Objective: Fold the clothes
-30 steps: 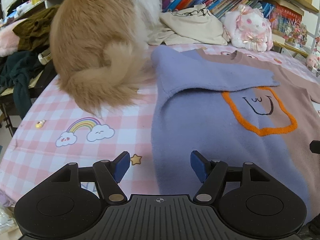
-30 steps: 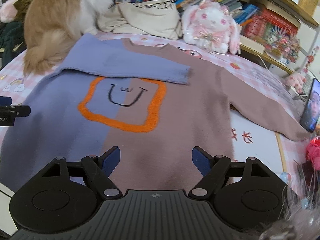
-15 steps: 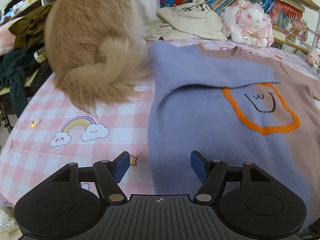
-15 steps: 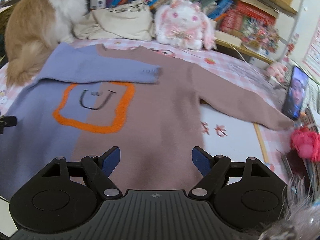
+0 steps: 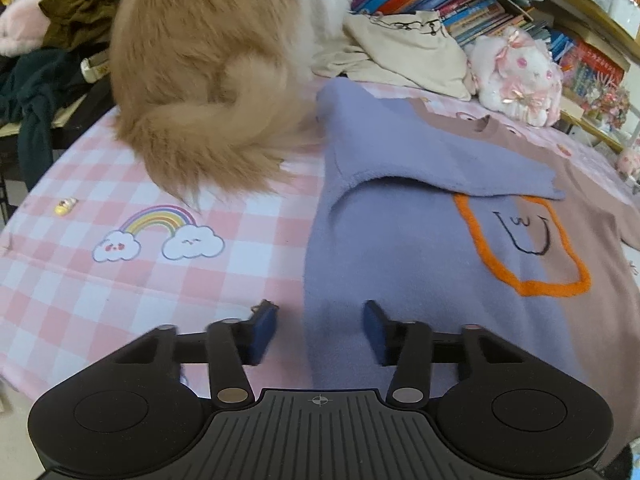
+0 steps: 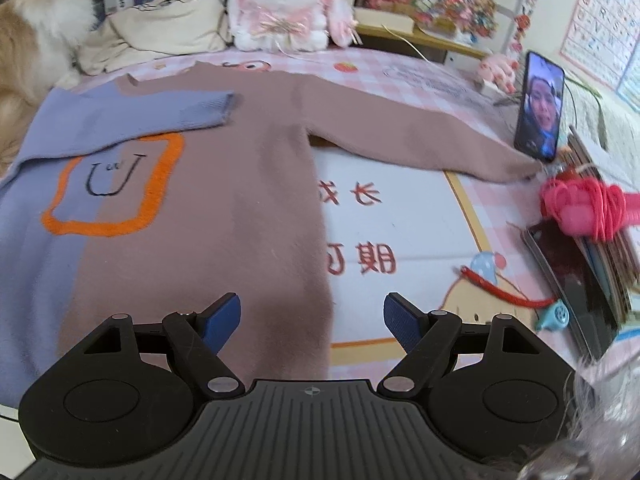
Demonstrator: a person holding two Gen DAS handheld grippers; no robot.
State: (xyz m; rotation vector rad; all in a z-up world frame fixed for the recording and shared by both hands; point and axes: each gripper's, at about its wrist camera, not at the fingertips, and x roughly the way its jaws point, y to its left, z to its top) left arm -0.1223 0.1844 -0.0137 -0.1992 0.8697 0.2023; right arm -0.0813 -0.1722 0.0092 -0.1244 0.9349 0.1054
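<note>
A sweater, half lilac point(image 5: 384, 256) and half mauve point(image 6: 224, 208), lies flat on the bed with an orange-framed face point(image 6: 116, 184) on its chest. Its lilac sleeve point(image 5: 440, 160) is folded across the chest. Its mauve sleeve point(image 6: 420, 136) stretches out to the right. My left gripper point(image 5: 319, 330) is open, its fingers straddling the sweater's left bottom edge. My right gripper point(image 6: 312, 322) is open over the sweater's right bottom edge.
A fluffy ginger cat point(image 5: 208, 80) sits on the pink checked sheet point(image 5: 120, 300) beside the lilac shoulder. A white plush rabbit point(image 6: 284, 8), a cream bag point(image 6: 168, 20) and books line the back. A phone point(image 6: 540, 108), pink item point(image 6: 580, 204) and tablet point(image 6: 572, 284) lie right.
The left gripper has moved left to the sweater's left edge and its jaws have narrowed a little. The right gripper has swung right, bringing the mauve sleeve and phone into view.
</note>
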